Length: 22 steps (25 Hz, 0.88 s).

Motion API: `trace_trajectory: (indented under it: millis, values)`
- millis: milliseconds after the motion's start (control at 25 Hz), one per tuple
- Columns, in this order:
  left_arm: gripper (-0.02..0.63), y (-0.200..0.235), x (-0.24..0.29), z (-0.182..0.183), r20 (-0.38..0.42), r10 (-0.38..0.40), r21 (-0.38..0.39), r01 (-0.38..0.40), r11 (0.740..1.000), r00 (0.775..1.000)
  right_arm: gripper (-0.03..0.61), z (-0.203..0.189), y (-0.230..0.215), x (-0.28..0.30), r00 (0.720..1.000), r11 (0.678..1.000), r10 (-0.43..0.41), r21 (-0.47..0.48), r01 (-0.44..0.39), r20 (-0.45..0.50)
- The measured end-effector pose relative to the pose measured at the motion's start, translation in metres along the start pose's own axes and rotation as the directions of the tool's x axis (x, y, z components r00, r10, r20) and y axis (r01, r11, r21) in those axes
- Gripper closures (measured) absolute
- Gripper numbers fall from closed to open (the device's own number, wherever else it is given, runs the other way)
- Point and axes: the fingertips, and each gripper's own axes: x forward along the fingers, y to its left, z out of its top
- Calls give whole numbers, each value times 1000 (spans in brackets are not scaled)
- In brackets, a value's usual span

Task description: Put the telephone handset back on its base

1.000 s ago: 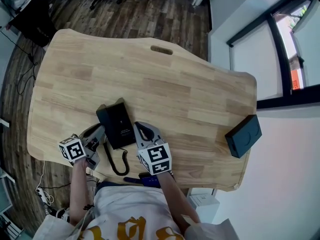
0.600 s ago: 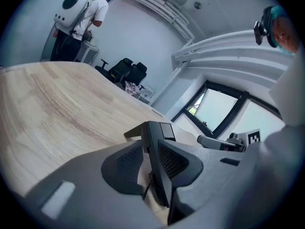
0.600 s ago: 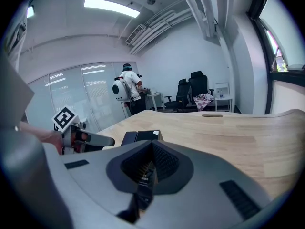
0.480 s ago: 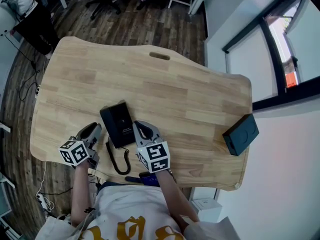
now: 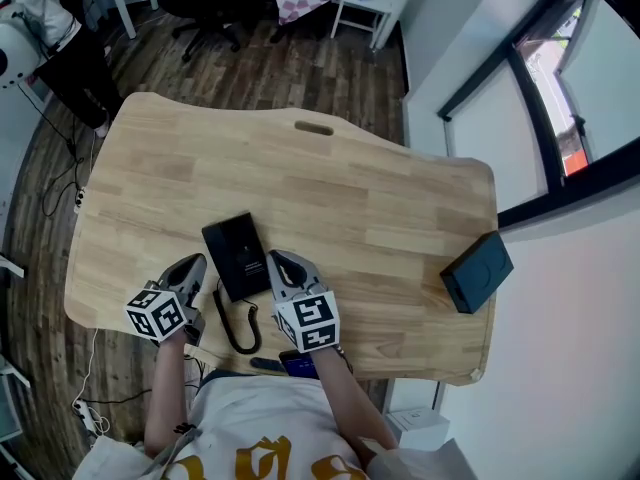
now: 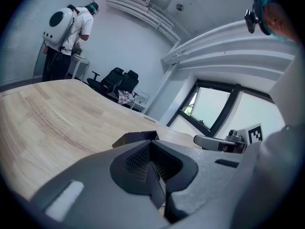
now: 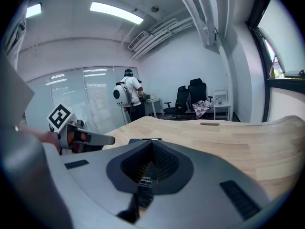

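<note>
A black telephone (image 5: pixel 236 256) lies flat on the wooden table (image 5: pixel 330 198) near its front edge. From above I cannot tell the handset apart from the base. Its black coiled cord (image 5: pixel 238 330) loops from the near end toward the table edge. My left gripper (image 5: pixel 193 266) is just left of the phone and shut, with nothing held. My right gripper (image 5: pixel 280 262) sits at the phone's near right corner, also shut and empty. In the left gripper view the phone's dark top (image 6: pixel 136 137) shows just beyond the shut left gripper (image 6: pixel 151 148). The right gripper view shows the shut right gripper (image 7: pixel 152 146).
A black box (image 5: pixel 478 271) lies near the table's right edge. A slot (image 5: pixel 314 128) is cut into the far side of the table. Office chairs (image 5: pixel 205 8) and a person (image 5: pixel 50 18) are on the floor beyond the far edge.
The left gripper has drawn back a little from the phone's left side. The right gripper keeps its place by the phone, and the head view has shifted slightly.
</note>
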Motion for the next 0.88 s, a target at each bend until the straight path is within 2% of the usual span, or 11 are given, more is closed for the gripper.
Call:
trace_trajectory:
  millis: [240,520,720,880]
  values:
    - [611,-35,-2,15,31,-45,67,43,997,999,572,11,5,-6,999,1000,-11,5,11,31]
    - [611,-44,-23,35,116,-10,112,-3,994,993,572,19,14,-20,998,999,-24,-47,26,55]
    - [611,-61,-37,52,191,-13,185,-23,982,982,572,30,20,-30,995,998,-15,-60,21,99]
    - [611,-66,-47,61,236,26,215,-78,973,971,572,32,23,-36,995,996,-25,-81,33,101]
